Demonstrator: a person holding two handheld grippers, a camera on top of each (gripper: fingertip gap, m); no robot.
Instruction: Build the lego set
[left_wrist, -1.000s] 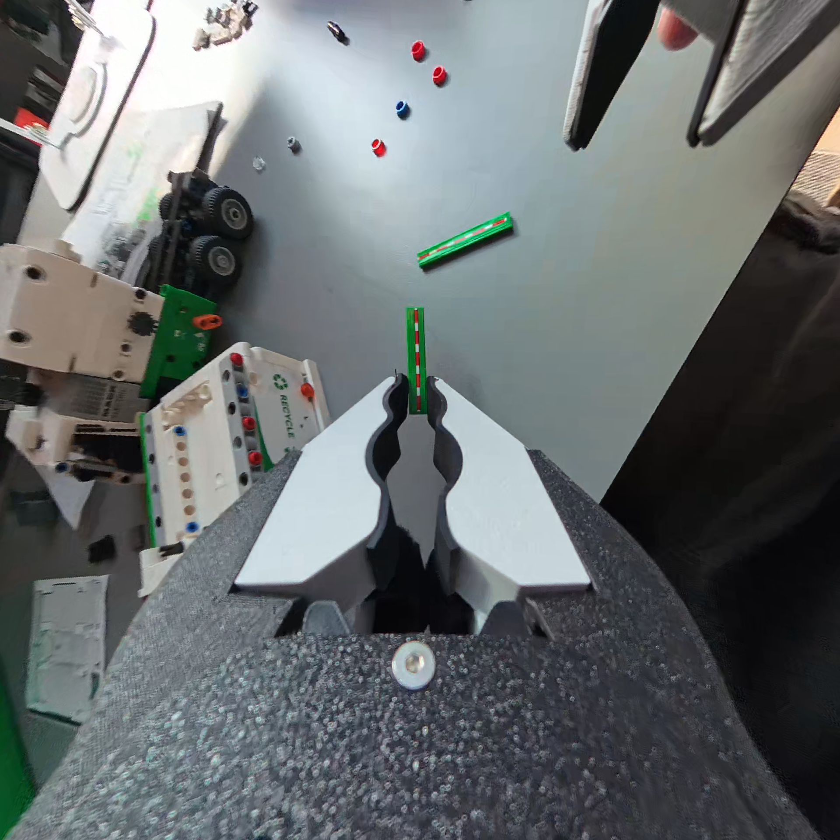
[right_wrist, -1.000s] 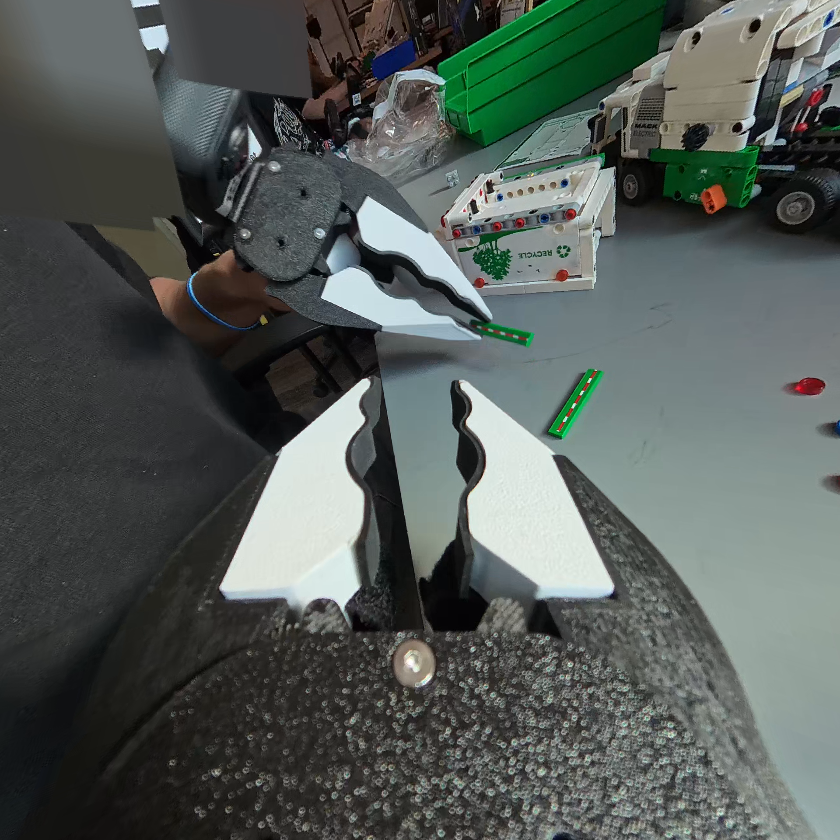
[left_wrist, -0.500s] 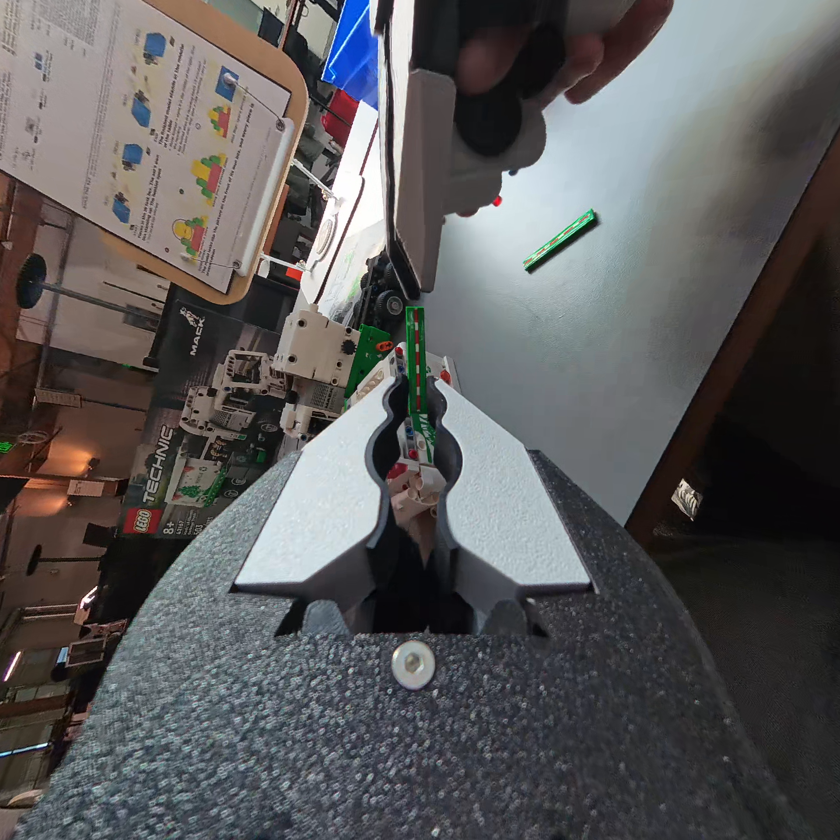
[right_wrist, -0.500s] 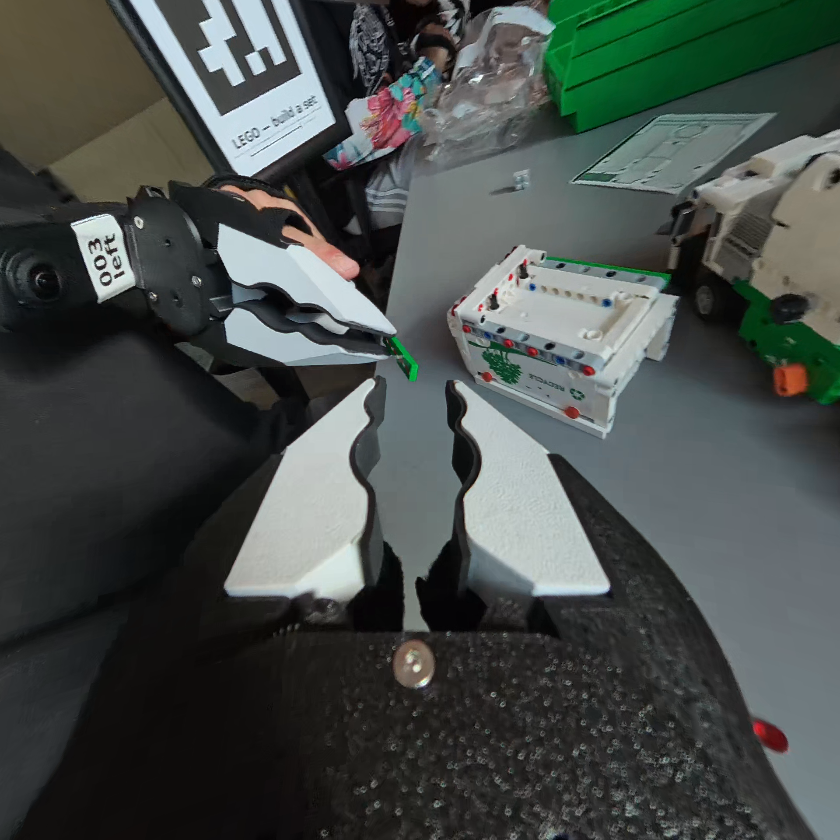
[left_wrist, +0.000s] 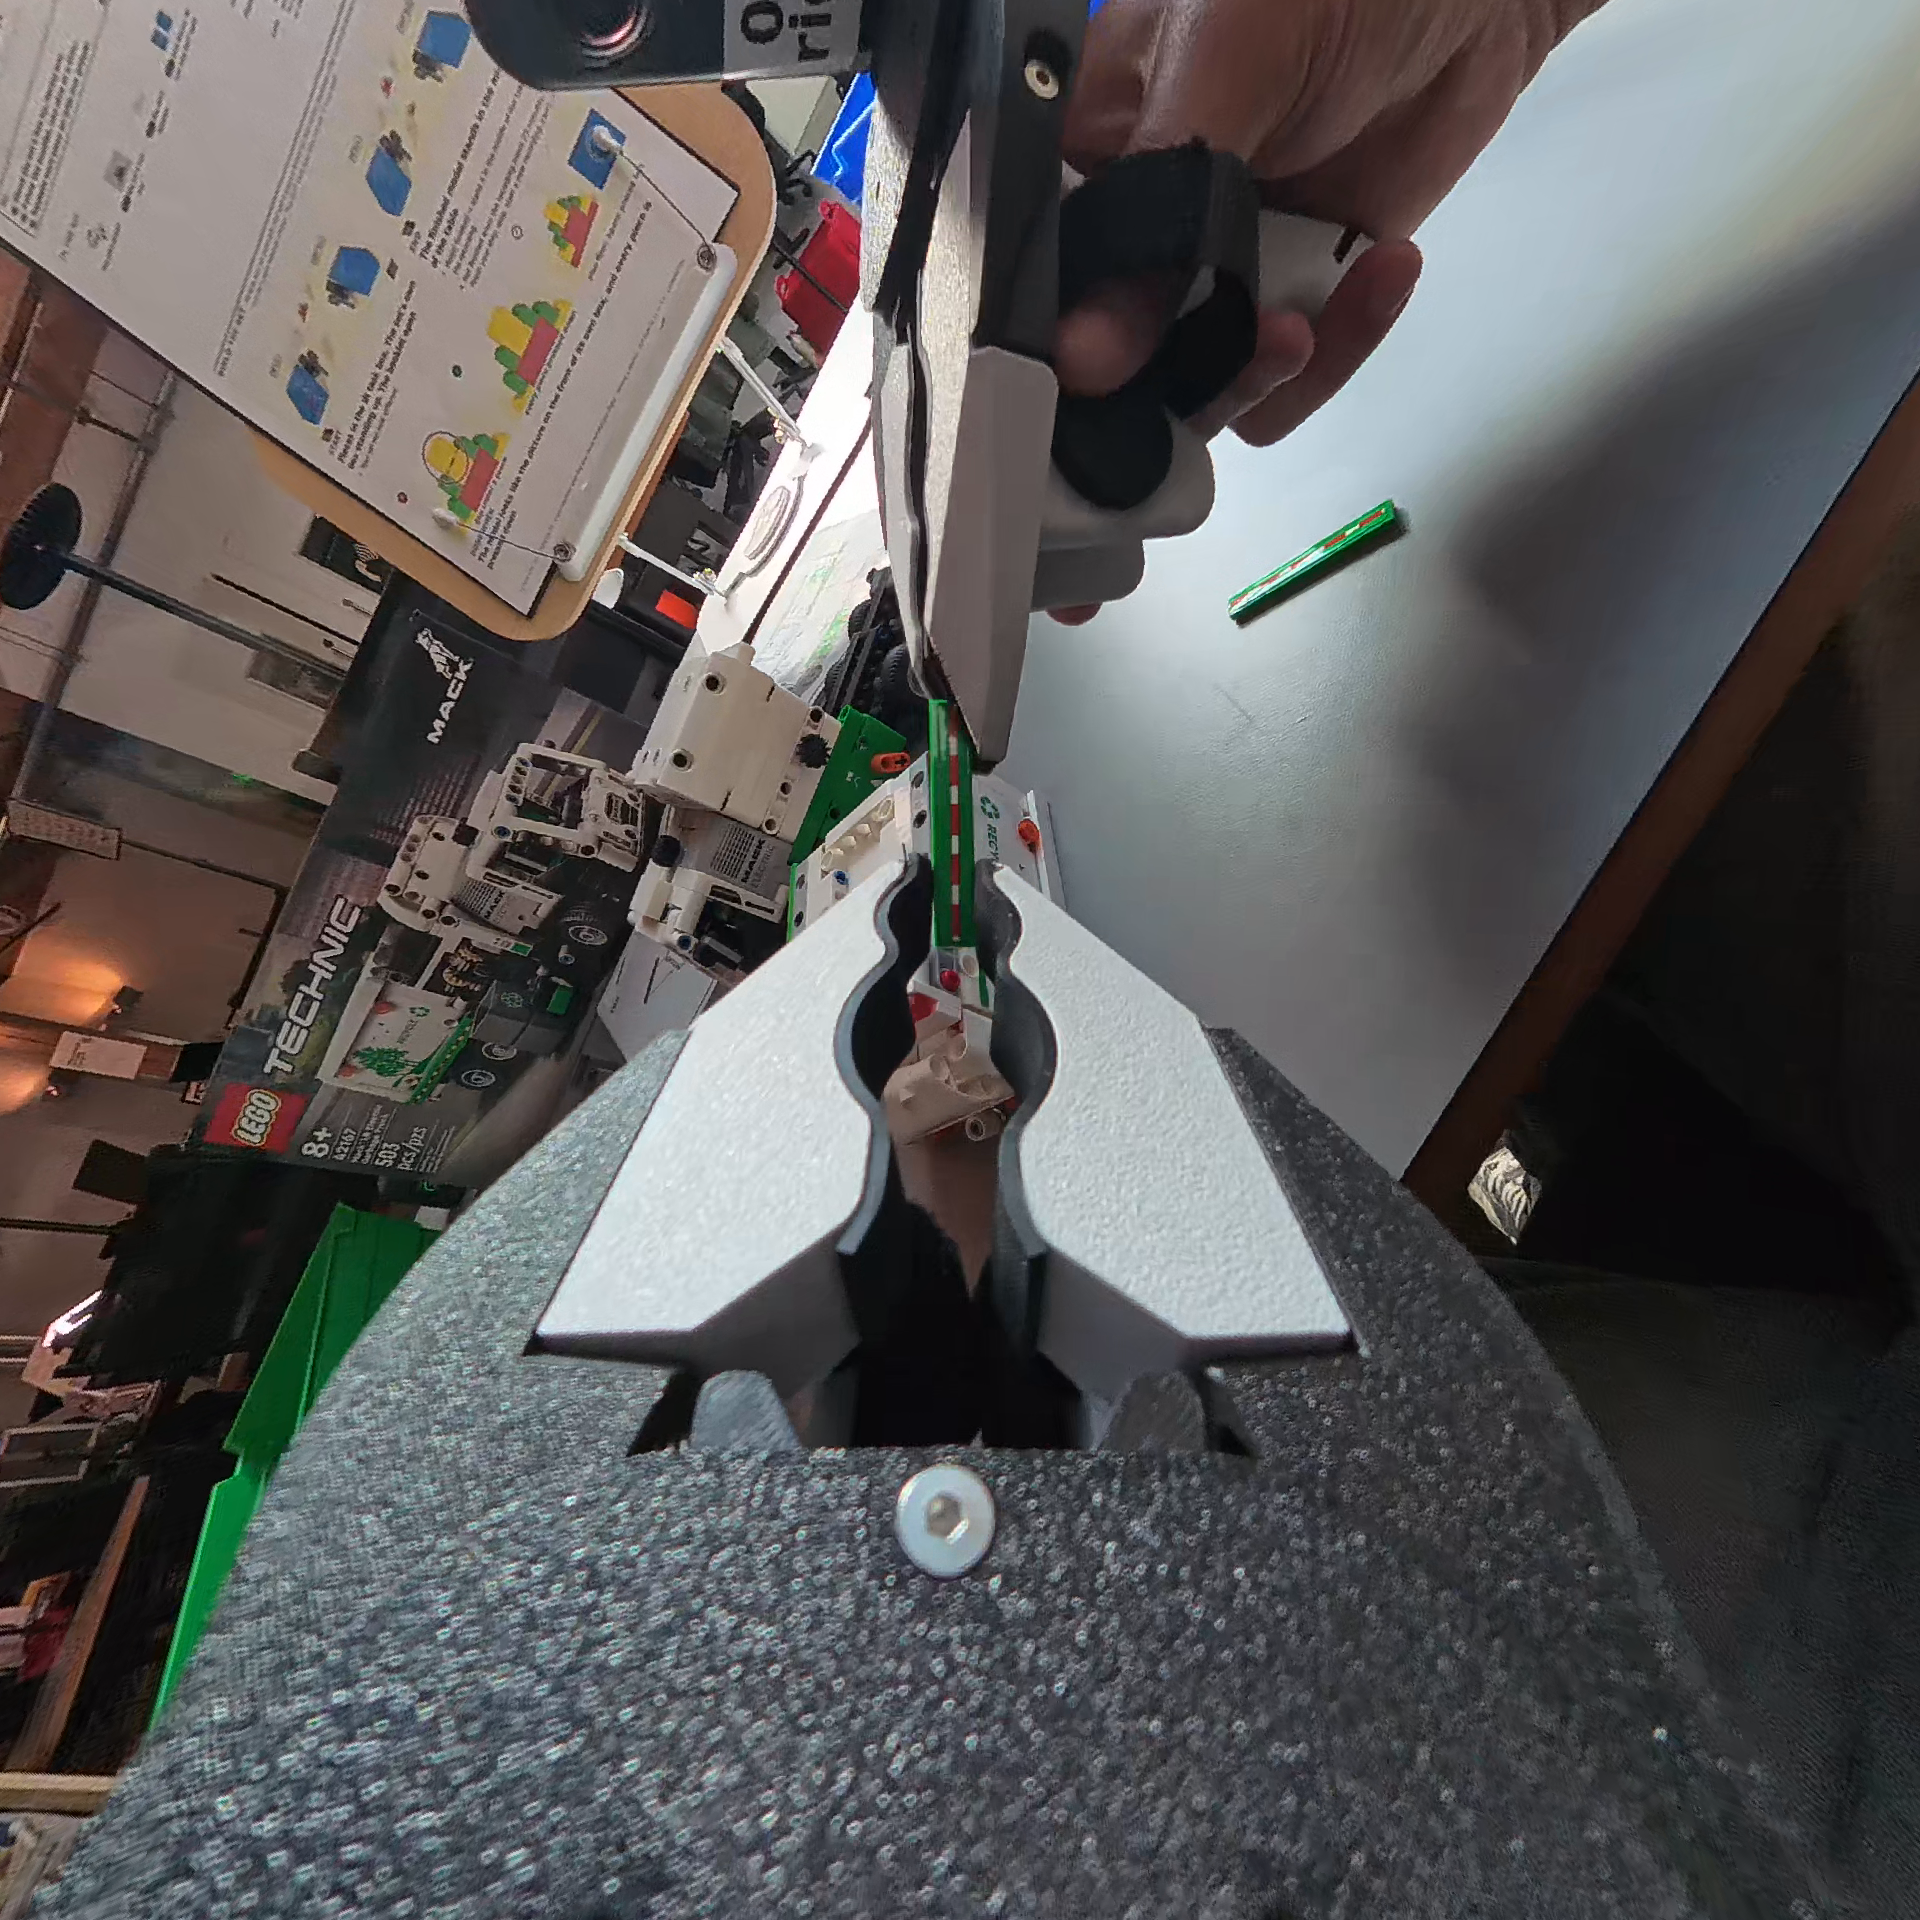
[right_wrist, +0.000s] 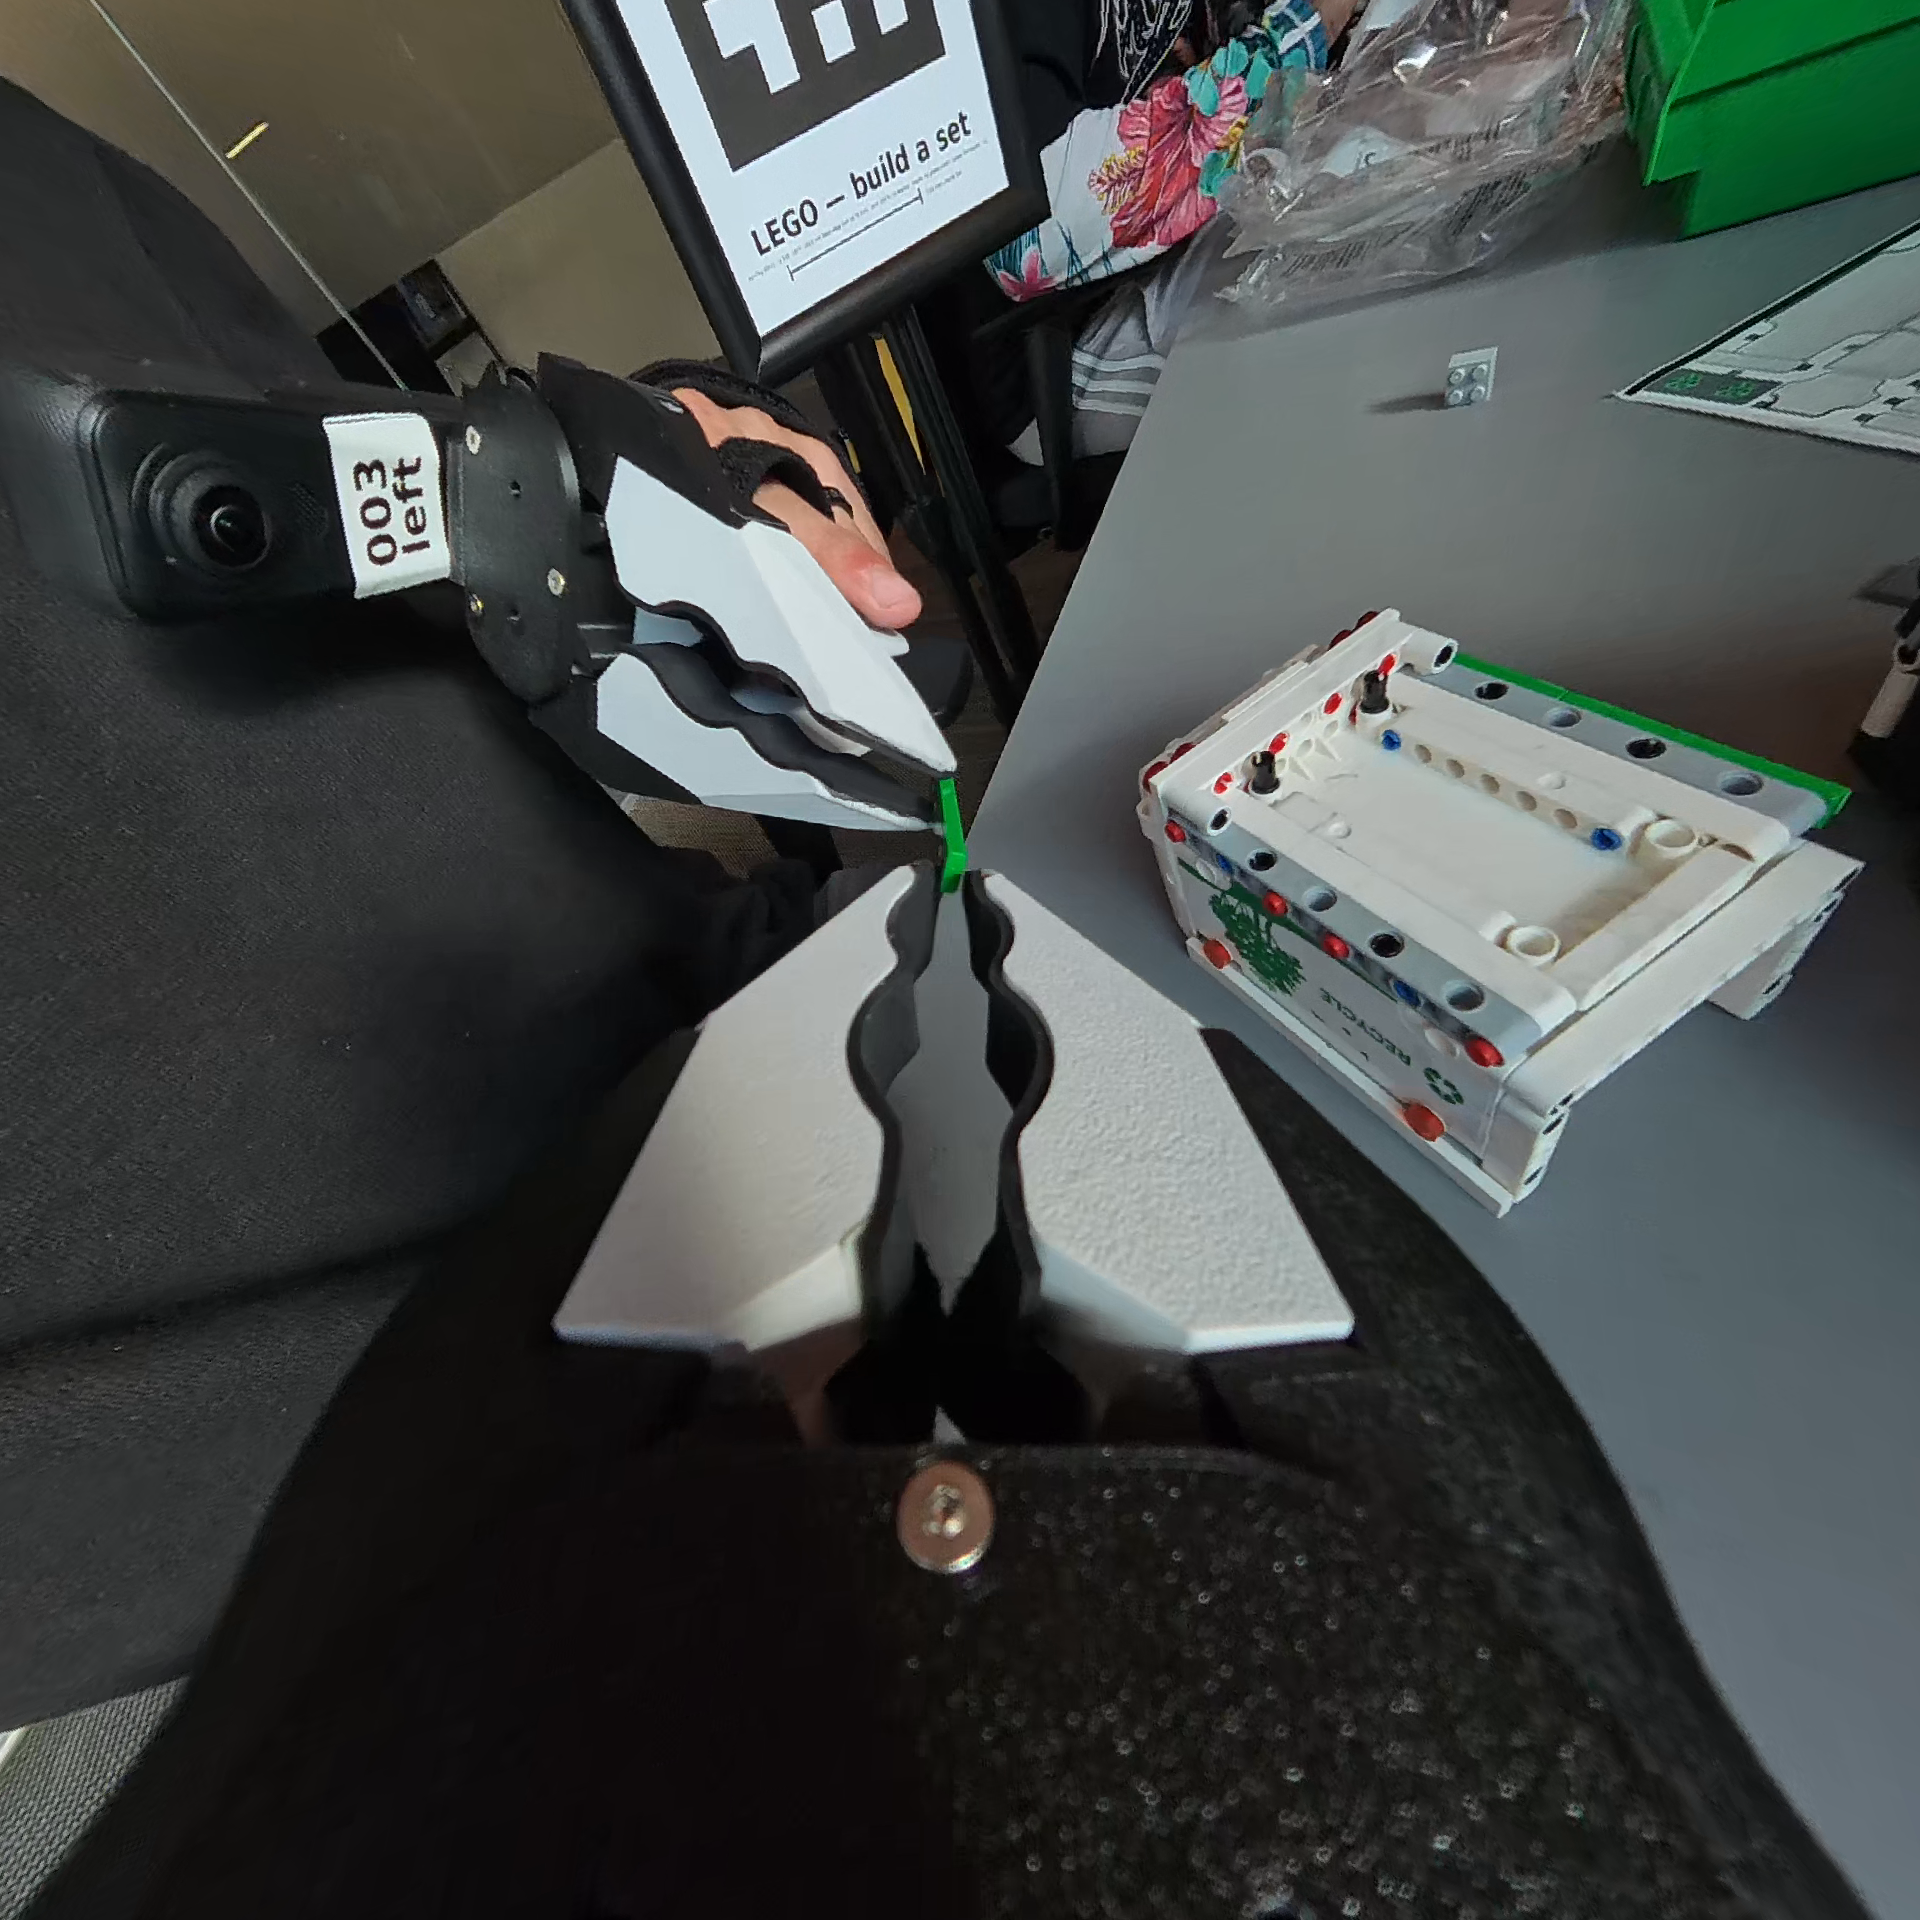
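Left gripper (left_wrist: 951, 883): fingers nearly together, clamped on one end of a green strip (left_wrist: 954, 831) with a red-and-white stripe; seen side-on in the right wrist view (right_wrist: 930, 800).
Right gripper (right_wrist: 948, 883): fingers narrowed to a thin gap around the other end of the same strip (right_wrist: 948, 836); the left wrist view shows its tips (left_wrist: 961, 717) meeting the strip's far end, but whether they press it cannot be told.
Strip's place: held in the air off the table's corner, bridging the two grippers.
Second green strip (left_wrist: 1314, 561): flat on the grey table (left_wrist: 1455, 727), well apart from the grippers.
White bin body (right_wrist: 1475, 914): open-topped Lego box on the table (right_wrist: 1351, 499), with red and blue pins along its side, two black pins standing at one end, and a green edge; its hollow holds nothing loose.
Truck (left_wrist: 727, 748): white cab with green parts, beside the bin body.
Green bins (right_wrist: 1787, 94): stacked at the table's far edge; contents hidden.
Surface: a small grey plate (right_wrist: 1470, 376) and a printed sheet (right_wrist: 1808, 384).
Room: set box (left_wrist: 384, 956), instruction clipboard (left_wrist: 395, 260), marker sign (right_wrist: 831, 135), crumpled clear bag (right_wrist: 1382, 156).
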